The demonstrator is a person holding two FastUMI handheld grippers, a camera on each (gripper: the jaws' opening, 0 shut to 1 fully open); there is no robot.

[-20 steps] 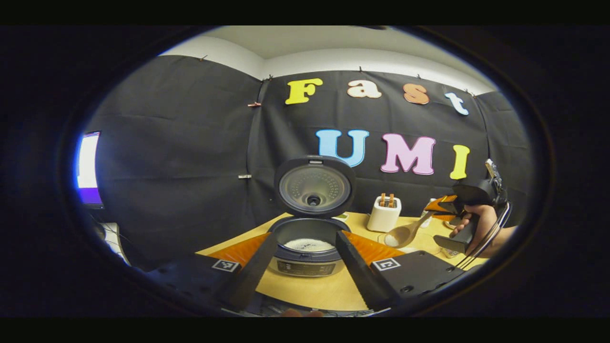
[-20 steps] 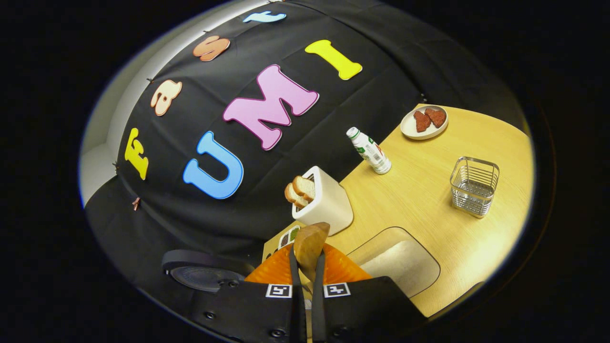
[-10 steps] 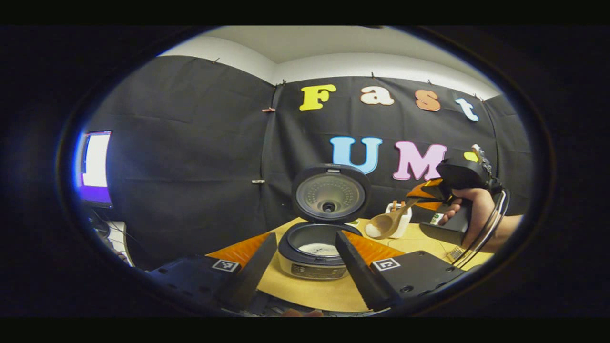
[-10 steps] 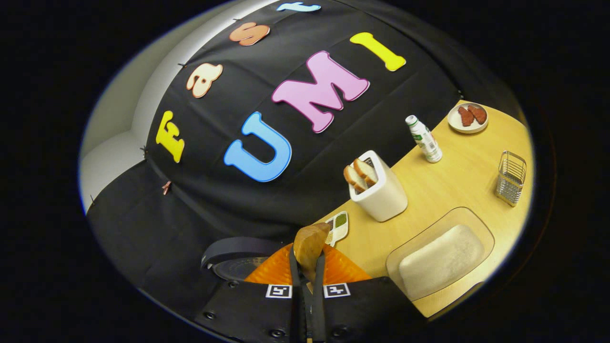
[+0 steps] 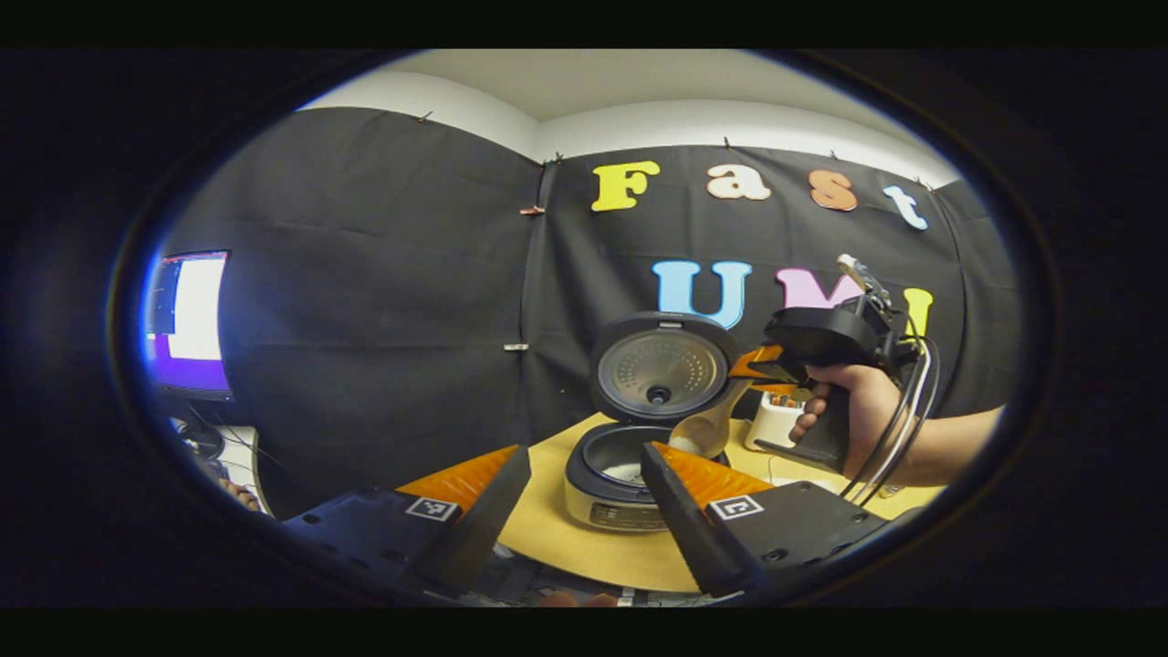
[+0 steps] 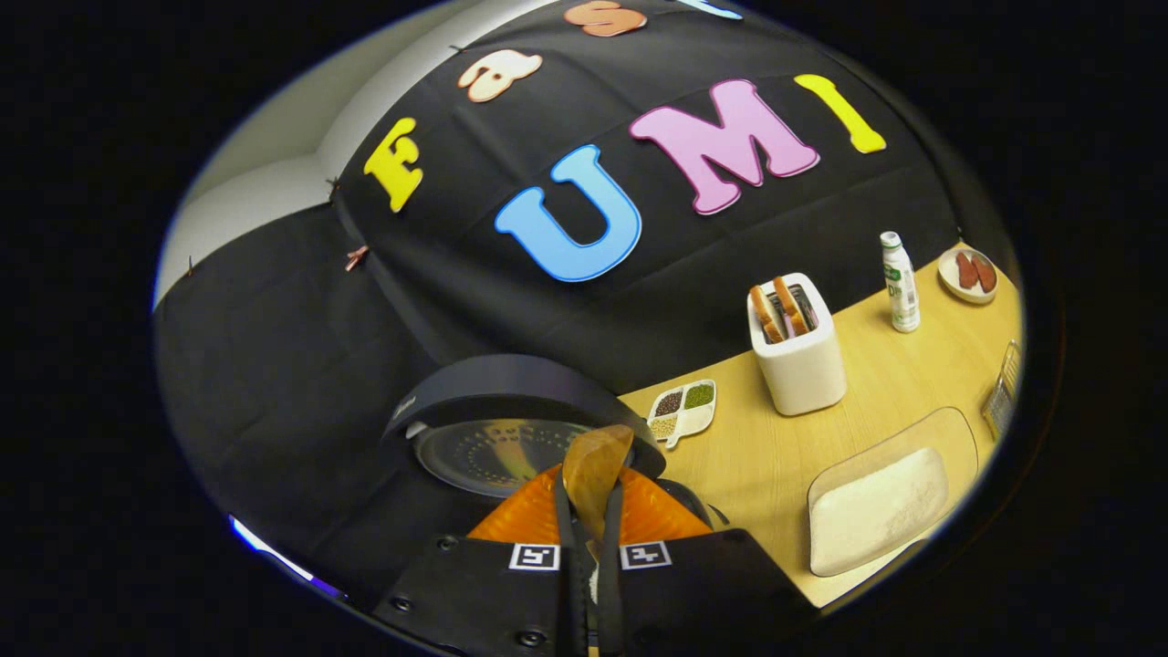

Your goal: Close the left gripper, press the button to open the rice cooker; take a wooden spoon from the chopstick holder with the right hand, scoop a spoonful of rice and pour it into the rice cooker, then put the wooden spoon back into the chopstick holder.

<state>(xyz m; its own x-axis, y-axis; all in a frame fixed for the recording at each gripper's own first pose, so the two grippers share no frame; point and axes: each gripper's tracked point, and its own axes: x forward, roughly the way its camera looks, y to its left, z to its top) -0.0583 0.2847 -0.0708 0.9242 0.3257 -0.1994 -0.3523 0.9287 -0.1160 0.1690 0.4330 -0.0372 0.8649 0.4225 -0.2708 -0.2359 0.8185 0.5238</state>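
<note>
Your right hand-held gripper, pinching brown wooden spoon, has swung from worktop side to open dark round rice cooker; rice-loaded bowl now over pot rim. Pour comes next. Your left hand-held gripper: fingers spread, empty.

A white toaster with two bread slices stands on the wooden tabletop. Near it sit a small dish of beans, a little bottle and a plate of red food.
</note>
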